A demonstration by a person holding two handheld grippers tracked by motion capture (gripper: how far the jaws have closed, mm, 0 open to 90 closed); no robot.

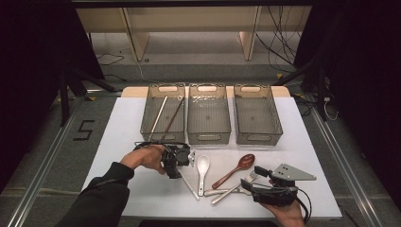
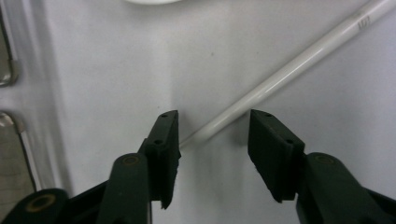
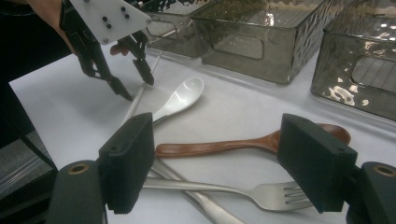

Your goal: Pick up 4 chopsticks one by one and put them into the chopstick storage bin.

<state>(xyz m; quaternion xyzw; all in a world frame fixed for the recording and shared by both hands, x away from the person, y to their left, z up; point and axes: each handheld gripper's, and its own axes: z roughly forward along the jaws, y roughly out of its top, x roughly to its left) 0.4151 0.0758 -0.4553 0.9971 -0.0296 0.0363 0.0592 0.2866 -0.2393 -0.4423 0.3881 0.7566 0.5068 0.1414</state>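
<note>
Currently your left gripper [image 2: 212, 130] sits low over the white chopstick [image 2: 299, 65], jaws part-open astride its near tip, pads not yet pressing. Next: close squarely, then lift toward the left bin [image 1: 163, 113], which already holds two chopsticks. Your right gripper [image 3: 215, 163] hangs wide open and empty above the fork [image 3: 261, 192] and wooden spoon [image 3: 224, 147]. From the high view the tip is hidden.

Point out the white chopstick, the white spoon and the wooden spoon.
white chopstick [image 2: 280, 79]: left gripper view, middle of the shaft.
white spoon [image 3: 180, 98]: right gripper view, bowl.
wooden spoon [image 1: 231, 173]: high view, handle.
</note>
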